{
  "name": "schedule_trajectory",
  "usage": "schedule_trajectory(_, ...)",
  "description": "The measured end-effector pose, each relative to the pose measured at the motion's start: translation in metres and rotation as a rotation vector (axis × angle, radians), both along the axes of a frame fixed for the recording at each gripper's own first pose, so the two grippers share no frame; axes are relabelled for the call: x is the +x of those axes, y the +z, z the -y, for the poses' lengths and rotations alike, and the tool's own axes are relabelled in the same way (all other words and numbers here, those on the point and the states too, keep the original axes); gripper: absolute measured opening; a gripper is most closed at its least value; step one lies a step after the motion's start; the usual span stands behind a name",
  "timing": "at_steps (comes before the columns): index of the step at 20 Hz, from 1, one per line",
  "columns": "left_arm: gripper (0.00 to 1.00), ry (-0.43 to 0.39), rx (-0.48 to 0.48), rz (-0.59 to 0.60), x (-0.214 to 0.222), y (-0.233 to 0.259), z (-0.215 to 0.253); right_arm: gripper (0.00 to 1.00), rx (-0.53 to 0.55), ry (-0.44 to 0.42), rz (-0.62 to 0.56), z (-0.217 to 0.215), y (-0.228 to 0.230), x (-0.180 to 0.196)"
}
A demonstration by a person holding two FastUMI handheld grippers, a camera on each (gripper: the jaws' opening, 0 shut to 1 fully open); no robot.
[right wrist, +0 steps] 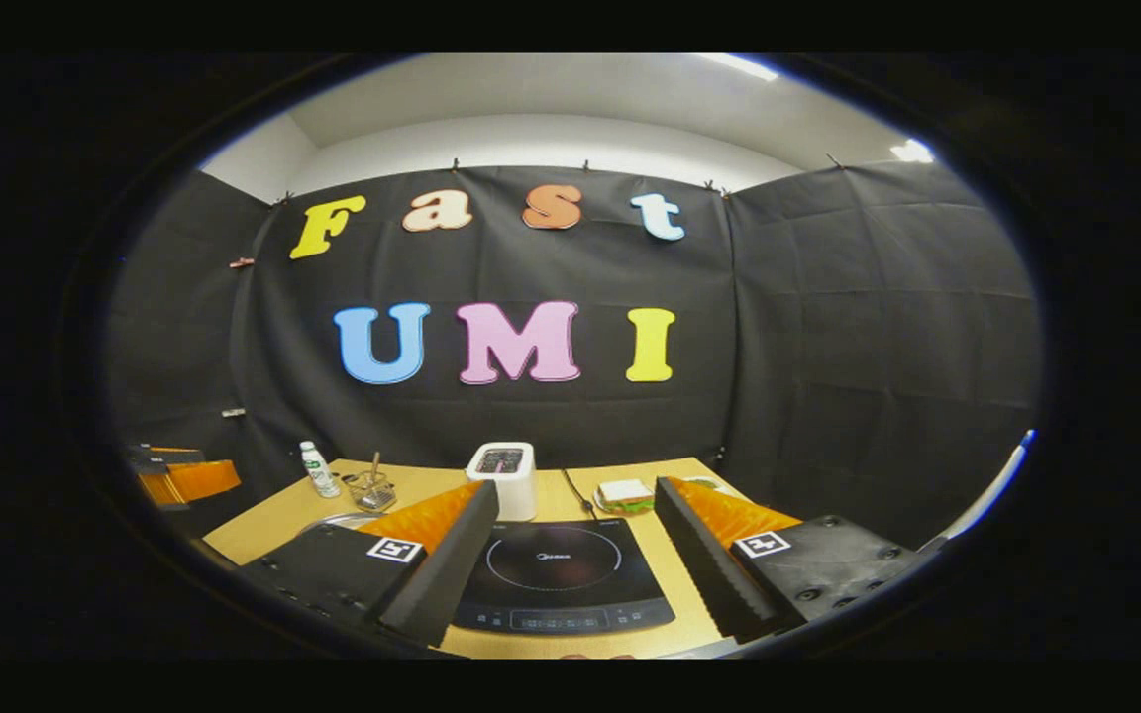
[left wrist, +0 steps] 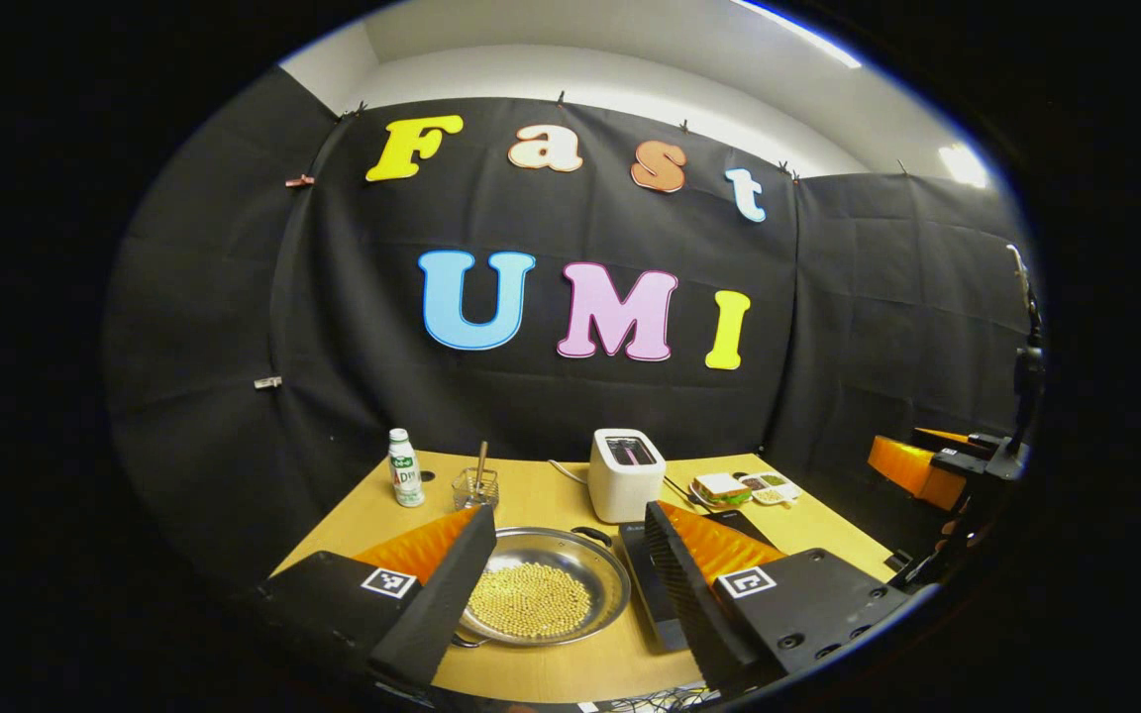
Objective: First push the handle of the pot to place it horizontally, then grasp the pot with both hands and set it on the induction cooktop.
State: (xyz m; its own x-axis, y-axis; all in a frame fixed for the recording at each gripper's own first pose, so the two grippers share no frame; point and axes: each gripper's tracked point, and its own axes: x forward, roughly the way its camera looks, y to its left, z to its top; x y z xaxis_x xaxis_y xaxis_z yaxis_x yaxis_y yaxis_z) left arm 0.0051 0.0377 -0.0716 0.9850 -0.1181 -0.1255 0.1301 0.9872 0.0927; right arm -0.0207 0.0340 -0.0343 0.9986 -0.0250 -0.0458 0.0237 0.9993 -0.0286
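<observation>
A shallow steel pot (left wrist: pixel 585 564) holding yellow beans sits on the wooden table (left wrist: pixel 551 673), low between the fingers of my left gripper (left wrist: pixel 569 513), which is open and hovers above it without touching. One dark handle (left wrist: pixel 590 536) points to the pot's far side; the other (left wrist: pixel 466 641) sticks out at the near left. Just right of the pot lies the black induction cooktop (left wrist: pixel 638 569). Over the cooktop (right wrist: pixel 556 574) my right gripper (right wrist: pixel 575 490) hangs open with nothing in it. A sliver of the pot's rim (right wrist: pixel 333 520) shows at the left.
A white toaster (left wrist: pixel 625 473) stands behind the pot with its cord trailing back. A small bottle (left wrist: pixel 405 467) and a glass with a stick (left wrist: pixel 476 485) stand at the back left. A sandwich on a plate (left wrist: pixel 724 487) and small dishes (left wrist: pixel 774 485) sit at the back right.
</observation>
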Motion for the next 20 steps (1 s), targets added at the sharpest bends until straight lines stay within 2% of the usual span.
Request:
schedule_trajectory(2,0.90,-0.025,-0.039,-0.058,0.002,-0.016,0.002,0.98,-0.014,-0.005,-0.006,0.004,-0.003,-0.001)
schedule_trajectory(4,0.77,-0.031,-0.073,-0.109,0.006,-0.029,-0.003,0.98,-0.017,-0.012,-0.011,0.006,-0.005,-0.001)
schedule_trajectory(6,0.57,-0.019,-0.088,-0.158,0.008,-0.042,-0.014,0.98,-0.010,-0.017,-0.020,0.007,-0.008,-0.002)
schedule_trajectory(8,0.45,-0.012,-0.086,-0.187,0.008,-0.050,-0.023,0.98,-0.003,-0.018,-0.030,0.004,-0.011,-0.002)
schedule_trajectory(9,0.36,-0.016,-0.080,-0.200,0.008,-0.054,-0.027,0.98,-0.005,-0.017,-0.034,0.002,-0.013,-0.002)
schedule_trajectory(10,0.32,-0.027,-0.076,-0.216,0.007,-0.061,-0.029,0.98,-0.012,-0.015,-0.038,0.000,-0.015,-0.002)
schedule_trajectory(11,0.20,-0.041,-0.070,-0.238,0.007,-0.067,-0.030,0.98,-0.020,-0.013,-0.042,-0.001,-0.017,-0.003)
schedule_trajectory(13,0.24,-0.051,-0.057,-0.277,0.006,-0.081,-0.037,0.98,-0.036,-0.013,-0.053,-0.002,-0.021,-0.003)
schedule_trajectory(15,0.09,-0.052,-0.056,-0.313,0.007,-0.097,-0.044,0.98,-0.037,-0.013,-0.072,-0.005,-0.027,-0.004)
schedule_trajectory(16,0.06,-0.050,-0.057,-0.334,0.006,-0.108,-0.049,0.98,-0.033,-0.008,-0.087,-0.007,-0.031,-0.005)
schedule_trajectory(20,0.05,-0.039,-0.038,-0.443,-0.002,-0.159,-0.065,0.98,-0.029,-0.002,-0.116,-0.013,-0.041,-0.008)
